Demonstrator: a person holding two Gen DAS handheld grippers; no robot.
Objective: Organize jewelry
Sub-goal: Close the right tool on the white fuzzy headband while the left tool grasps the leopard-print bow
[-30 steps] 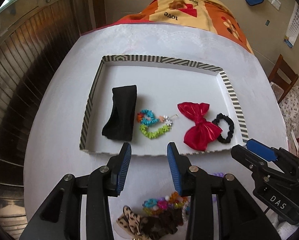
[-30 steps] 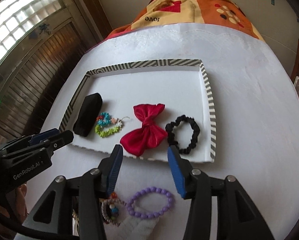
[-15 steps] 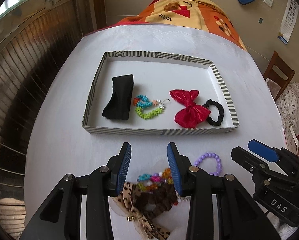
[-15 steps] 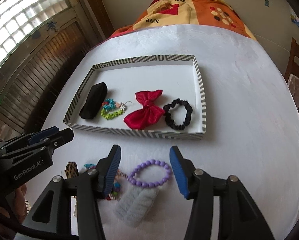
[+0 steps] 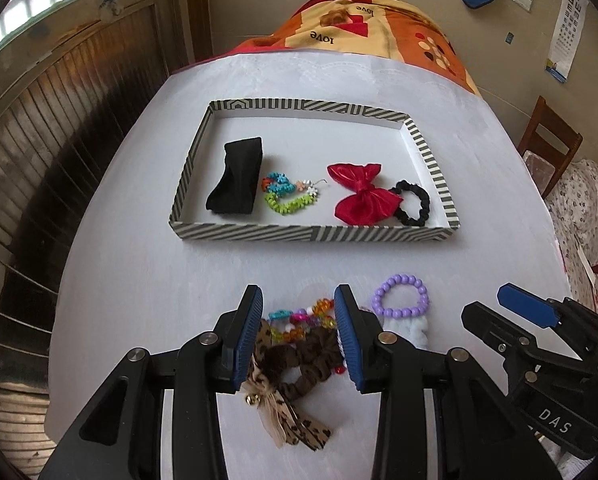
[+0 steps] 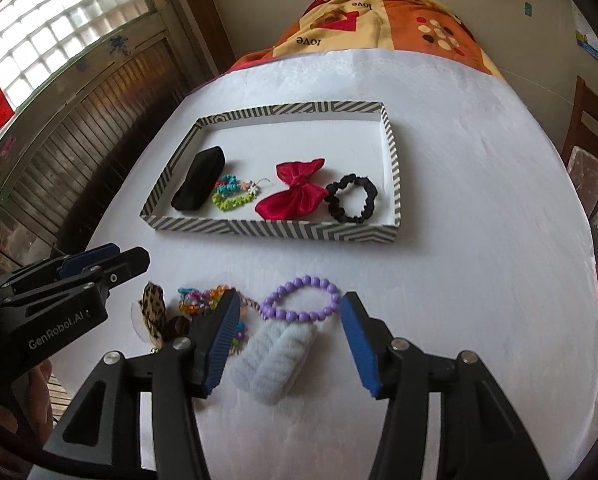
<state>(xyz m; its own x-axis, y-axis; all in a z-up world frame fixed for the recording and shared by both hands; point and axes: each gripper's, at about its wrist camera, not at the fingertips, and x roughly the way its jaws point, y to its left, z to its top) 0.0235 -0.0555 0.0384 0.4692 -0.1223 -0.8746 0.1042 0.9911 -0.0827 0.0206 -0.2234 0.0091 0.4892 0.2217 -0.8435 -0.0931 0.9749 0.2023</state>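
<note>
Both grippers have drawn back from the tray (image 5: 315, 234), angled downward, jaws apart and empty.

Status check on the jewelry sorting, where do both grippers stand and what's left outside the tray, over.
Left gripper open above the colorful bead bracelet. Right gripper opening over the purple bead bracelet, nothing held. Striped tray holds four pieces. Path clear.

Both grippers now sit farther back from the striped cardboard tray (image 5: 315, 235), above the loose pile: left gripper (image 5: 299, 332) over the leopard-print scrunchie (image 5: 303, 360), right gripper (image 6: 287, 336), jaws wider, over the pale fuzzy hair clip (image 6: 277, 354).
</note>
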